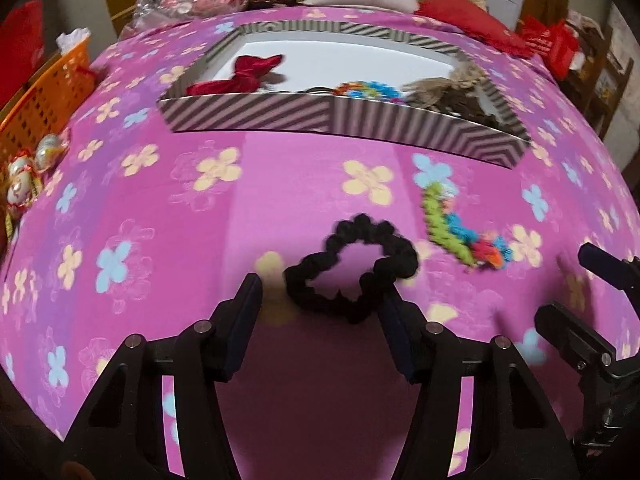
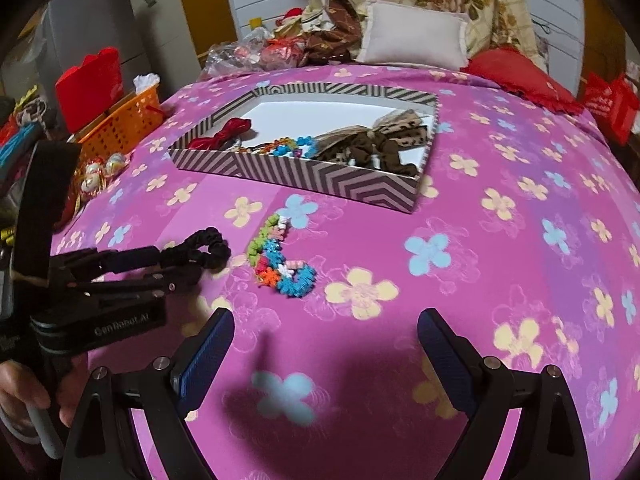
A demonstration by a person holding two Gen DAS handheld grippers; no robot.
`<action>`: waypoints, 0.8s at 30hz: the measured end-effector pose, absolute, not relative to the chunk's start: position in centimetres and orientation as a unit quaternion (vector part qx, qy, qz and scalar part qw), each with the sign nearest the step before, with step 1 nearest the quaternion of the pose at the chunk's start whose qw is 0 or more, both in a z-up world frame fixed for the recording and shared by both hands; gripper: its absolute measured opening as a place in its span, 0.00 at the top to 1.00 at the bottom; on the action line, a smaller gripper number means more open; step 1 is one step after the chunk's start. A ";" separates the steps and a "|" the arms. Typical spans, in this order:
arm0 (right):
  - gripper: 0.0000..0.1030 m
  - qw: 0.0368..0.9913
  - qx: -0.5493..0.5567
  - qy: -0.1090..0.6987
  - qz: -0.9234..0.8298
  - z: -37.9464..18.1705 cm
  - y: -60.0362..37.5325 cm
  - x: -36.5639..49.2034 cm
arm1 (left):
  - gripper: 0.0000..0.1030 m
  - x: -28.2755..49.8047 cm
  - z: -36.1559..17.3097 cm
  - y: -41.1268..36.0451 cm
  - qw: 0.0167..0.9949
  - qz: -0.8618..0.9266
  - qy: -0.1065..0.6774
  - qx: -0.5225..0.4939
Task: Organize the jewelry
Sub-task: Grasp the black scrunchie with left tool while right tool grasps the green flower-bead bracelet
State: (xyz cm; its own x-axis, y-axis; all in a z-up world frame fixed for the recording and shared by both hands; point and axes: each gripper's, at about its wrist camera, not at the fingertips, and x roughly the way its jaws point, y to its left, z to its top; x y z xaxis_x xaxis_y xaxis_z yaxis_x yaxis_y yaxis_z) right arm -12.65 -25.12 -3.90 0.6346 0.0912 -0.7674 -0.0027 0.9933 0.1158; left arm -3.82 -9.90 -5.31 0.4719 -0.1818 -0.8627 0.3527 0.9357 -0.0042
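Black fabric scrunchie (image 1: 352, 270) lies low and centre in the left wrist view, on the pink flowered bedspread (image 1: 180, 216), with the left gripper (image 1: 320, 300) spread wide around its near edge, gripping nothing yet. It looks soft, light and squashy; pinching one gathered side of the loop should do. Right gripper (image 2: 326, 344) also hangs agape and empty. Just beside the scrunchie sits a multicoloured beaded bracelet (image 2: 280, 260), and the striped box (image 2: 320, 178) waits upper centre.
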 end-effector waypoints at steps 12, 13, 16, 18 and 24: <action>0.51 0.895 -0.015 0.442 0.061 -5.9 -23.2 -8.5 | 0.44 -2.3 -5.3 -8.3 0.853 -0.155 0.492 0.081; 0.56 0.898 -0.014 0.435 0.064 -6.0 -23.3 -8.5 | 0.44 -2.4 -5.4 -8.4 0.853 -0.156 0.490 0.084; 0.72 0.903 -0.017 0.426 0.060 -6.0 -23.1 -8.3 | 0.49 -2.5 -5.4 -8.6 0.856 -0.159 0.485 0.085; 0.76 0.904 -0.005 0.424 0.060 -6.0 -23.2 -8.5 | 0.70 -2.6 -5.3 -8.7 0.857 -0.161 0.482 0.083; 0.88 0.903 0.040 0.423 0.068 -5.1 -23.9 -9.7 | 0.90 -2.8 -5.0 -8.2 0.845 -0.179 0.503 0.044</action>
State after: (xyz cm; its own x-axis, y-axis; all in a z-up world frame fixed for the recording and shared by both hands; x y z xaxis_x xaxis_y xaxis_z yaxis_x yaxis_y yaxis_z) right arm -9.71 -23.88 -5.09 0.6338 0.1558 -0.7576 -0.0884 0.9877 0.1291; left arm -2.82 -8.23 -4.98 0.4304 -0.2579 -0.8650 0.3466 0.9321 -0.1055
